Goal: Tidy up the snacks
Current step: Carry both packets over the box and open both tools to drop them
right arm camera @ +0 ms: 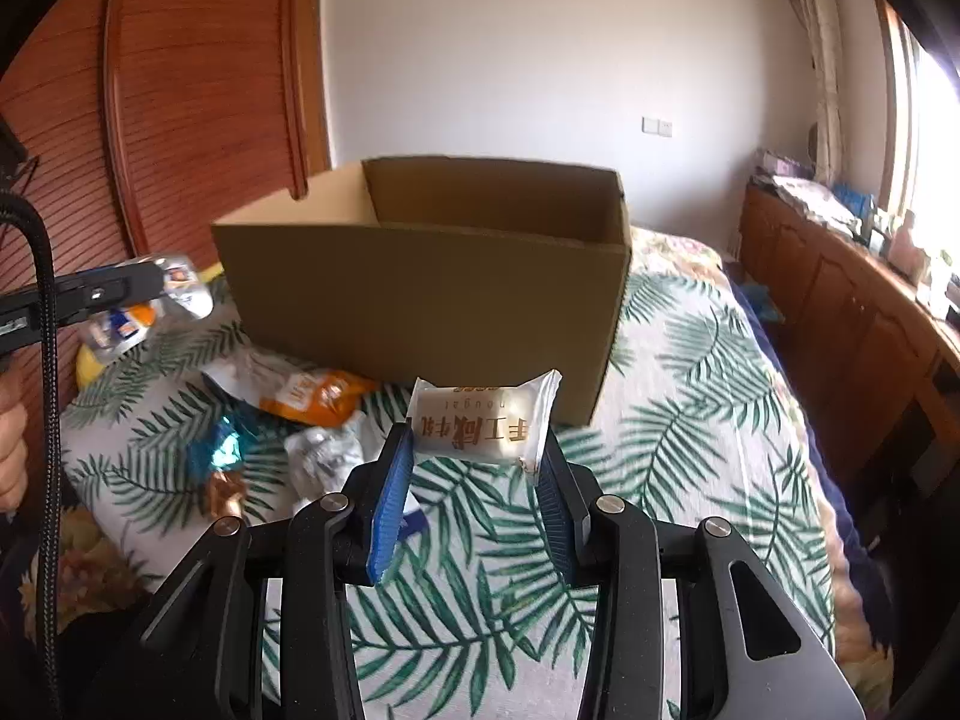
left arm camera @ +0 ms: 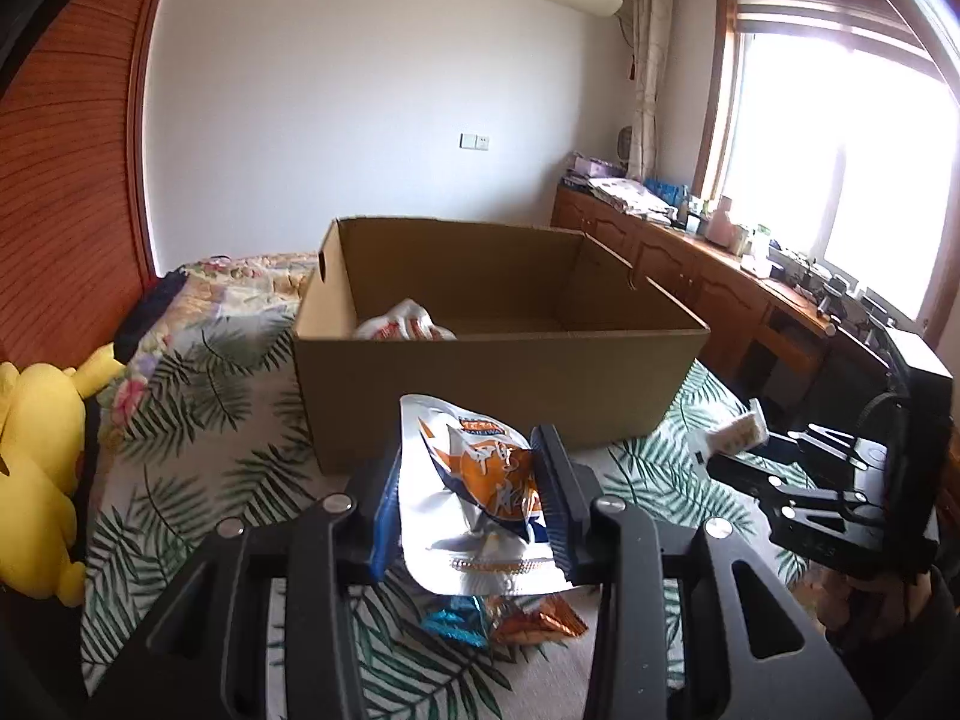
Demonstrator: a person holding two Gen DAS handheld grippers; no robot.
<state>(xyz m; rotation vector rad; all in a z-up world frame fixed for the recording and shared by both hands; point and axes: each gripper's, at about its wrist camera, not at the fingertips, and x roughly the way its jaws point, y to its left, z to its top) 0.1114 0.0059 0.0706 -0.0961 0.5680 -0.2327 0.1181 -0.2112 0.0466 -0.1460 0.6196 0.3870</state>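
An open cardboard box stands on the leaf-print bed, with one white snack bag inside at its left. My left gripper is shut on a silver and orange snack pouch, held in the air before the box. My right gripper is shut on a small white nougat packet, lifted near the box's front corner. In the left wrist view the right gripper shows at the right with that nougat packet. In the right wrist view the left gripper holds its pouch at the far left.
Loose snacks lie on the bedspread: an orange bag, blue and gold candies, a silver wrapper. A yellow plush toy lies at the left. A wooden cabinet with clutter runs under the window at right. A hand shows left.
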